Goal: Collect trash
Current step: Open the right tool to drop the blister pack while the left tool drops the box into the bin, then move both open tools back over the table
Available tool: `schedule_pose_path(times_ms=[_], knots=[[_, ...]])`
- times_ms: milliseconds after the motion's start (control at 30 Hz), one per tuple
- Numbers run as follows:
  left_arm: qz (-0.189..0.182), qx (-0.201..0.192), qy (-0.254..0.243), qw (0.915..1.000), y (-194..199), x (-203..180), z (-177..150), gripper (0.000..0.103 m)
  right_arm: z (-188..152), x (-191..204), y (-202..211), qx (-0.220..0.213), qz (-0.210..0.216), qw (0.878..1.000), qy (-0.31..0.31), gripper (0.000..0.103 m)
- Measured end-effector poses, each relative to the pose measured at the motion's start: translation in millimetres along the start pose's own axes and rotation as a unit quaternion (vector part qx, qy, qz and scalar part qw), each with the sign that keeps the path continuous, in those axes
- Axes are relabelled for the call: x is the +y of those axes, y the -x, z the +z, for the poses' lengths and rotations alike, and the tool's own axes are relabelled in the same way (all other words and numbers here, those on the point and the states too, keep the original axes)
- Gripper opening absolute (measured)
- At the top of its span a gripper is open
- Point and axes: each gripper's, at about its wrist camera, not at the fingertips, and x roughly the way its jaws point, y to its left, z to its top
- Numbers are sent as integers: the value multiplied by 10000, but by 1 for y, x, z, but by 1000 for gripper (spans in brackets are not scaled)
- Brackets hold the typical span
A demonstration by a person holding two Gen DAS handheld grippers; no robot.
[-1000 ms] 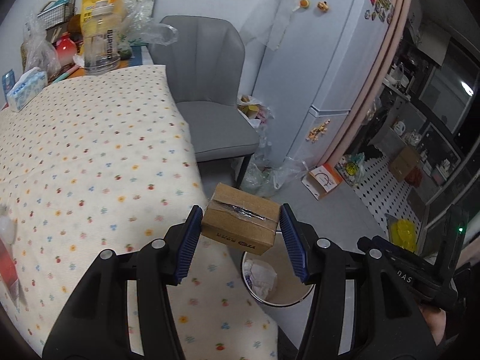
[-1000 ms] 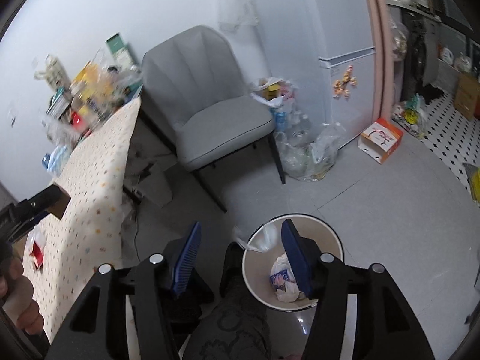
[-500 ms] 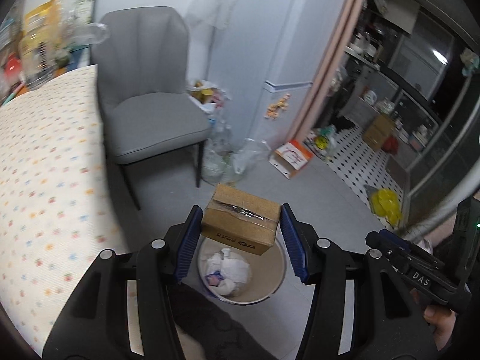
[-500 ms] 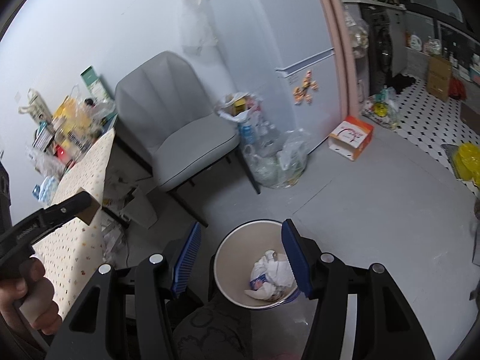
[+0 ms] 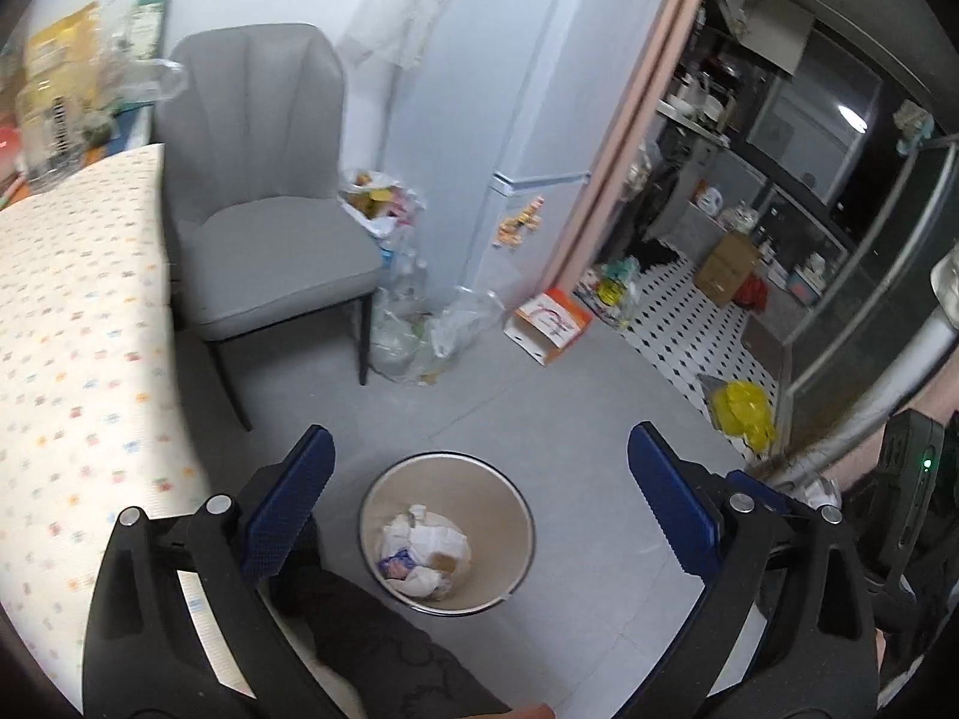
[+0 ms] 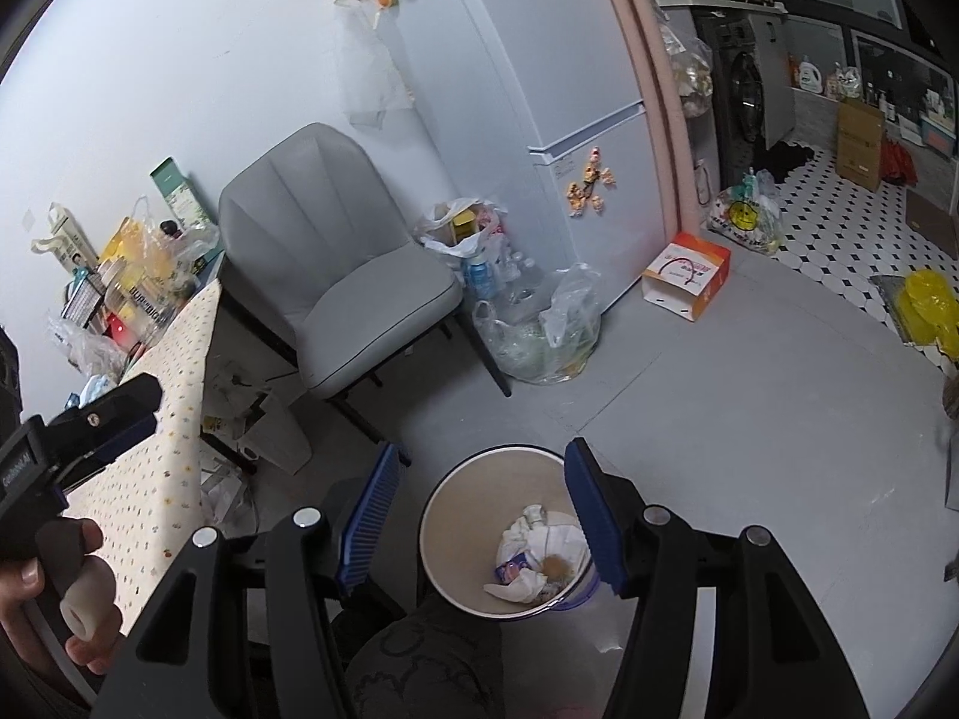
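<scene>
A round beige trash bin stands on the grey floor with crumpled white paper and a small brown cardboard box inside. My left gripper is wide open and empty, held above the bin. My right gripper is open and empty, also above the bin; the brown box shows among the paper there. The left gripper also shows at the left edge of the right wrist view.
A grey chair stands behind the bin beside the table with the dotted cloth. Clear plastic bags of bottles lie by the white fridge. An orange-white box sits on the floor.
My left gripper swung from over the table to above the bin, then opened; the cardboard box it held dropped into the bin. The right gripper stayed open above the bin.
</scene>
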Motion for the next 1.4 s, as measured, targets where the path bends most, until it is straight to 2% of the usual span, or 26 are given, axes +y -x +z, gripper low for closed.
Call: schedule_pose_path(times_ms=[200,267,467,633,800,1133,1400], knots=[[307,-218,290,9989,36,42,-5,97,-4,33,2,-9,189,9995,241,66],[386,-294,377,9981,49,56,-7,97,-5,44,4,-28,252,9992,303,74],[739,-526,730,9932,85,101,-16,97,-7,90,4,-47,502,9967,640,83],[843,-671,1160,9874,114,137,-31,97,-12,124,1,24,625,9944,849,86],[1111,-798,1259,9826,133,162,-41,97,-18,153,-2,95,693,9923,1021,87],[1461,-1068,1823,9664,181,221,-72,97,-33,217,-6,174,886,9849,1479,90],[1721,-1080,2168,9548,212,264,-108,97,-54,262,-6,255,1031,9786,1763,90]])
